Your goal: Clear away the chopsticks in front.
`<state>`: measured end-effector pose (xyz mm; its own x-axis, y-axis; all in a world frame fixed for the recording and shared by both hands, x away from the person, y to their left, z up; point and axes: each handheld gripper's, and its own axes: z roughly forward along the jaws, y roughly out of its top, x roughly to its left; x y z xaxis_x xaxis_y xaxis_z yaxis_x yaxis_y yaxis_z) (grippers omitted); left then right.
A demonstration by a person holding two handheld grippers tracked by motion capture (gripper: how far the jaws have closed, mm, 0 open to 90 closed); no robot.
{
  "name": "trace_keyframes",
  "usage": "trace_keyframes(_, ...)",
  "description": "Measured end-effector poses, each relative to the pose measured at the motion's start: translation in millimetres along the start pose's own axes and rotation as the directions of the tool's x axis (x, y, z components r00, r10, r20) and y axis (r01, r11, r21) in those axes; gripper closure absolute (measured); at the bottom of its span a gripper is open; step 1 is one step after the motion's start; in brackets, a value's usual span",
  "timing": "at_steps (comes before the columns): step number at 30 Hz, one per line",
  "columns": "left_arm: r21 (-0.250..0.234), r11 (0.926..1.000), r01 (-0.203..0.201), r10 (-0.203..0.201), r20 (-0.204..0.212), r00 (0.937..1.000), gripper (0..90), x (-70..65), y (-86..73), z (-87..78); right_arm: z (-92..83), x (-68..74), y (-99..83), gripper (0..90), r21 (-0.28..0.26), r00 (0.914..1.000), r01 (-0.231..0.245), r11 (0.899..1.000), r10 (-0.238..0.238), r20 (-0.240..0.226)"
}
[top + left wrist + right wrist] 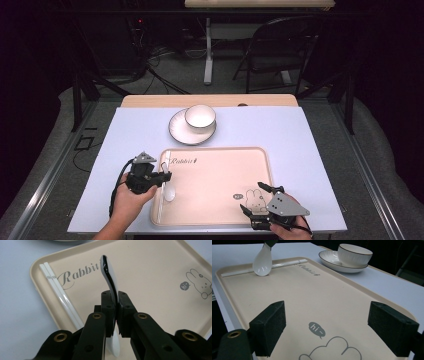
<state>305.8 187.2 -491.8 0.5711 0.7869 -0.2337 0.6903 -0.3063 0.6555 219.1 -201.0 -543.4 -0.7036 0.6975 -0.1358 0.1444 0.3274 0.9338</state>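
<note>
One broad table (130, 125) with a pale lilac-grey top carries everything we see, its far wooden edge showing at twelve o'clock. On it lies a beige tray (250, 165), rectangular with rounded corners and a low raised rim, smooth and matt, printed with "Rabbit" lettering near its top left and a rabbit drawing with a "hi~" bubble toward five o'clock. In the tray, along its nine o'clock rim, lie white chopsticks (61, 296), slim, glossy and side by side; the left gripper hides part of their length in the high view. At twelve o'clock beyond the tray sits a white plate (180, 131) with a dark rim line, and in it stands a white ribbed bowl (200, 117), also dark-rimmed; we cannot make out whether the bowl holds anything.

The left gripper (162, 177), at the tray's nine o'clock, has its jaws clamped on the handle of a glossy white spoon (110, 277). In the right gripper view the spoon's rounded bowl (262, 263) points down, just beside the chopsticks; whether it touches the tray we cannot tell. The right gripper (255, 199), at the tray's five o'clock corner, has its jaws spread wide over the rabbit print with nothing between them
</note>
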Motion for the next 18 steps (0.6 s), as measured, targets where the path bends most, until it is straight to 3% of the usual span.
trace_keyframes(18, 0.004, 0.9981, 0.061, -0.061, 0.006, 0.9981, 81.7, 14.8, 8.1, 20.4, 0.5, 0.3, -0.1, 14.2, 0.001, 1.0000, -0.002, 1.000, 0.002, -0.002)
